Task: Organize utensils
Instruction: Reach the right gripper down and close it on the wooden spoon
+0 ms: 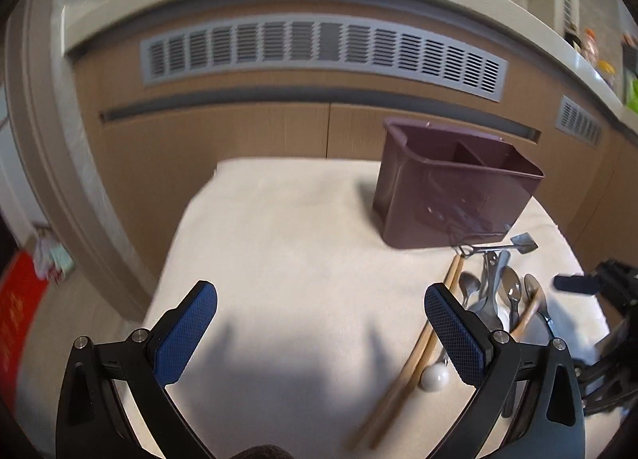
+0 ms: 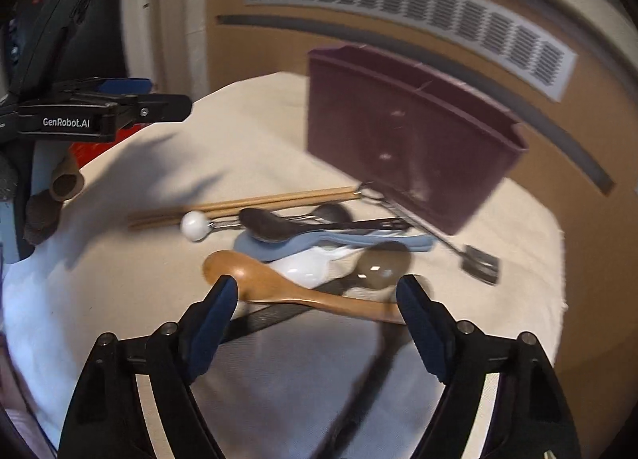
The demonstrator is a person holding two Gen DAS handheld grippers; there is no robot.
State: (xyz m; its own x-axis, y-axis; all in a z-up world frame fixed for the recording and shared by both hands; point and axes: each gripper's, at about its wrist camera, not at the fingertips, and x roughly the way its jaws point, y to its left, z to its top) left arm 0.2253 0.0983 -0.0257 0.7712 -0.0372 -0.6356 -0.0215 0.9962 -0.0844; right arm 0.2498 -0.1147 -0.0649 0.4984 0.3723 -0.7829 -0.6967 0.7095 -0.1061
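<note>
- Right gripper (image 2: 317, 293) is hanging released, jaws wide, over the wooden spoon (image 2: 279, 283); pads are straddling the spoon but not pressing it, so nothing is being gripped.
- Judging from that straddle, the wooden spoon is being lined up as the first pick: it is lying on top at the near edge of the pile, so it is the easiest to lift without dragging the others.
- Spoon is lying crosswise between the jaws, bowl by the left pad, handle running toward the right pad; a close along that line would be catching it end to end, so I'd guess the wrist is needing more roll before a clean pinch.
- Utensil pile is sitting on the cream cloth (image 1: 299, 259): white spoon (image 2: 307, 265) and pale blue spoon (image 2: 287, 247) under the wooden one, dark metal spoons behind them, chopsticks (image 2: 239, 205) at the far side, white ball-ended piece (image 2: 195, 225) touching them.
- Small spatula (image 2: 480, 261) is lying with its wire handle running back to the foot of the caddy.
- Maroon caddy (image 1: 450, 196) is standing upright just behind the pile, divider visible, compartments looking empty; nothing sorted yet, as far as I can judge.
- Left gripper (image 1: 321, 329) is also released, jaws wide, nothing between them, hovering over bare cloth beside the chopsticks; probably being kept clear so the right side is having room.
- Both views are motion-blurred, so fine contact is hard to confirm.
</note>
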